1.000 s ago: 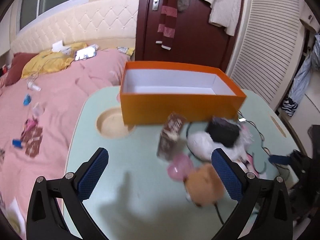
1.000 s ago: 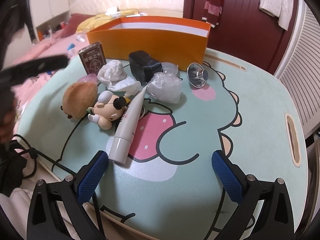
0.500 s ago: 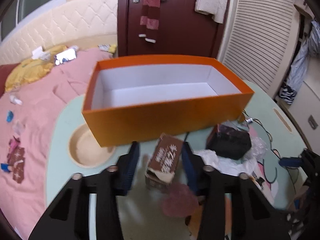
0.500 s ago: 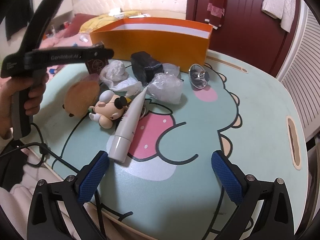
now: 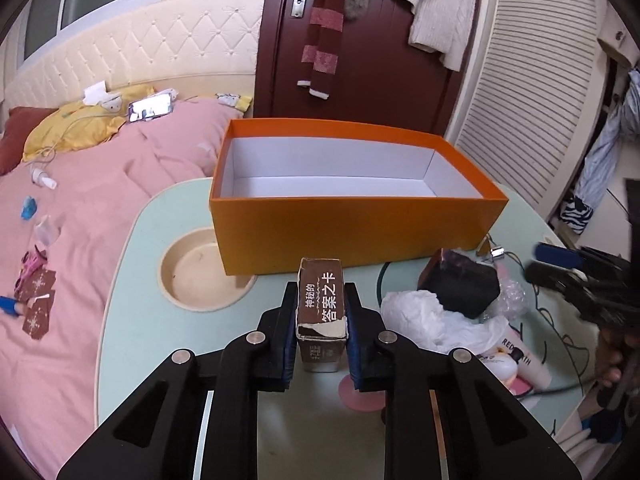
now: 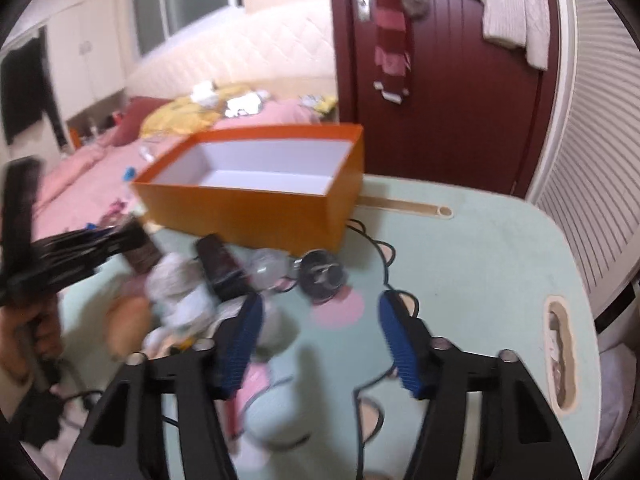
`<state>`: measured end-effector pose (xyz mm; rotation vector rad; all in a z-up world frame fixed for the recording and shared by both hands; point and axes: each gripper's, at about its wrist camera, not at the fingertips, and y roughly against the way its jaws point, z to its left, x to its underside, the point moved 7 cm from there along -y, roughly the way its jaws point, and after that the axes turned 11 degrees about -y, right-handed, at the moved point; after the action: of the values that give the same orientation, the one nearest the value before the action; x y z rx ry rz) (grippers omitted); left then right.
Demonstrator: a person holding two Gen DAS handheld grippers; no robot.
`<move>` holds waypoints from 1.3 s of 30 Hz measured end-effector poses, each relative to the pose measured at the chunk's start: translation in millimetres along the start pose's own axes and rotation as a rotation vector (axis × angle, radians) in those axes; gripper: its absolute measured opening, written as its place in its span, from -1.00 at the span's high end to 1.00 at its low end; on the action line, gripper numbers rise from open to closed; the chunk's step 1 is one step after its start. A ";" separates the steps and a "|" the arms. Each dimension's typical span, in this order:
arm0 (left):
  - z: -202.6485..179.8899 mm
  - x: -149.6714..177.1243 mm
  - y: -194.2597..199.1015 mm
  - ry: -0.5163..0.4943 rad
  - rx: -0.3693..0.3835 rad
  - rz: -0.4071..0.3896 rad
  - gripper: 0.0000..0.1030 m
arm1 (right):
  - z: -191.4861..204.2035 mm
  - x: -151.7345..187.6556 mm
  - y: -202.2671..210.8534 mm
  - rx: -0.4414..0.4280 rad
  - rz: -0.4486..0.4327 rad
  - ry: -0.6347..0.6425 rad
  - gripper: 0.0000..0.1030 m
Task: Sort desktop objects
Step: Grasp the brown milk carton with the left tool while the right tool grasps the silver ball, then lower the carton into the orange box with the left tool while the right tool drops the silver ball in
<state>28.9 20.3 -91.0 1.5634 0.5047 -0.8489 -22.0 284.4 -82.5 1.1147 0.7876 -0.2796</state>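
Observation:
My left gripper (image 5: 322, 296) is shut on a brown card box (image 5: 322, 300) with white Chinese lettering, held upright just in front of the open orange box (image 5: 352, 216), whose white inside is bare. In the blurred right wrist view the same left gripper (image 6: 80, 252) shows at the left with the brown card box (image 6: 140, 250). My right gripper (image 6: 320, 320) is open with nothing between its fingers, low over the table just short of a round metal object (image 6: 322, 276). A heap of a black block (image 5: 460, 284), white tissue (image 5: 420, 320) and a white tube (image 5: 520, 360) lies right of the card box.
The pale green table (image 5: 160, 340) has a round recess (image 5: 200, 270) left of the orange box and a slot (image 6: 560, 352) near its right edge. A pink bed (image 5: 80, 208) strewn with small items lies beyond. A black cable (image 6: 380, 252) crosses the table.
My left gripper has shut on the card box and now holds it nearer the orange box. My right gripper has moved forward toward the heap, its fingers closer together.

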 end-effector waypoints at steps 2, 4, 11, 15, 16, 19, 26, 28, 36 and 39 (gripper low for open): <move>-0.5 0.1 0.1 0.001 0.004 -0.001 0.58 | -4.7 -5.6 -13.7 -0.018 0.032 -0.039 -0.05; -1.0 0.2 0.2 0.001 0.008 -0.001 0.58 | -6.5 -10.7 -23.6 -0.041 0.053 -0.067 -0.05; -2.5 0.3 0.2 -0.001 0.015 -0.003 0.58 | -1.9 -17.9 -44.2 -0.011 0.091 -0.019 0.25; -2.7 0.1 0.7 -0.001 0.017 -0.007 0.58 | -3.0 -16.9 -42.3 0.006 0.083 -0.009 0.38; -3.6 -0.4 1.6 -0.005 0.016 -0.011 0.58 | -3.7 -15.9 -41.3 0.003 0.080 -0.015 0.38; -7.0 -2.5 5.2 -0.024 0.011 -0.026 0.58 | -5.6 -12.7 -35.6 -0.012 0.076 -0.035 0.39; -6.9 -16.0 24.9 -0.003 0.035 -0.087 0.58 | -2.8 -24.3 -5.3 -0.065 0.021 -0.053 0.39; -4.3 -23.3 32.3 0.014 0.045 -0.108 0.58 | 2.0 -32.5 1.0 -0.087 0.003 -0.051 0.39; -2.4 -72.8 59.9 -0.015 0.054 -0.215 0.58 | 21.3 -65.4 26.9 -0.176 -0.069 -0.042 0.39; 0.1 -91.9 59.3 -0.031 0.053 -0.244 0.58 | 28.5 -77.6 36.8 -0.209 -0.096 -0.038 0.39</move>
<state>14.0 23.0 17.3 1.5540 0.6646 -1.0772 -43.6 261.9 2.5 0.8747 0.8182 -0.2915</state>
